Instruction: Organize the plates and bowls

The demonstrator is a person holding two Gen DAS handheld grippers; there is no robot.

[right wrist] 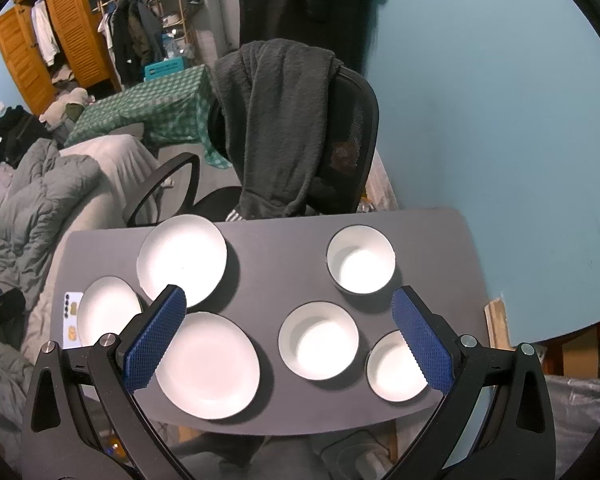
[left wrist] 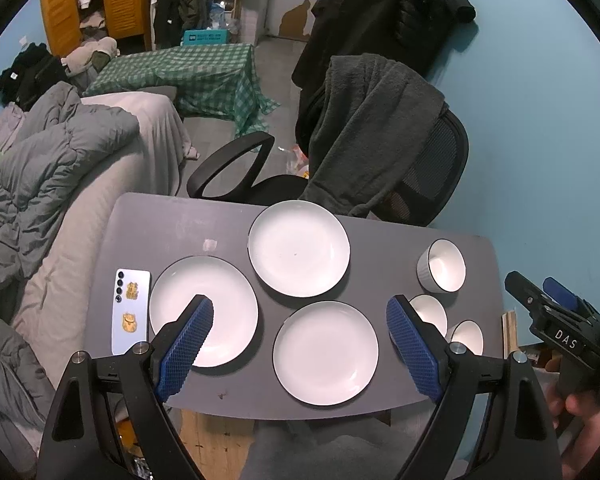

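Below both wide-open, empty grippers, left gripper (left wrist: pixel 300 320) and right gripper (right wrist: pixel 290 312), lie plates (left wrist: pixel 326 354) and bowls (right wrist: pixel 319 341).

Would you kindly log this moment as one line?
left gripper open, empty | right gripper open, empty | three plates, three bowls unstacked

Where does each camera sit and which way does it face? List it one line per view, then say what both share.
Left wrist: sits on the left hand-held gripper, above the near table edge, facing the three plates; open blue fingers show, and the right hand-held gripper.
Right wrist: sits on the right hand-held gripper, further right, facing the three bowls; open fingers show.
Shared: table, plates, bowls, phone, draped chair.
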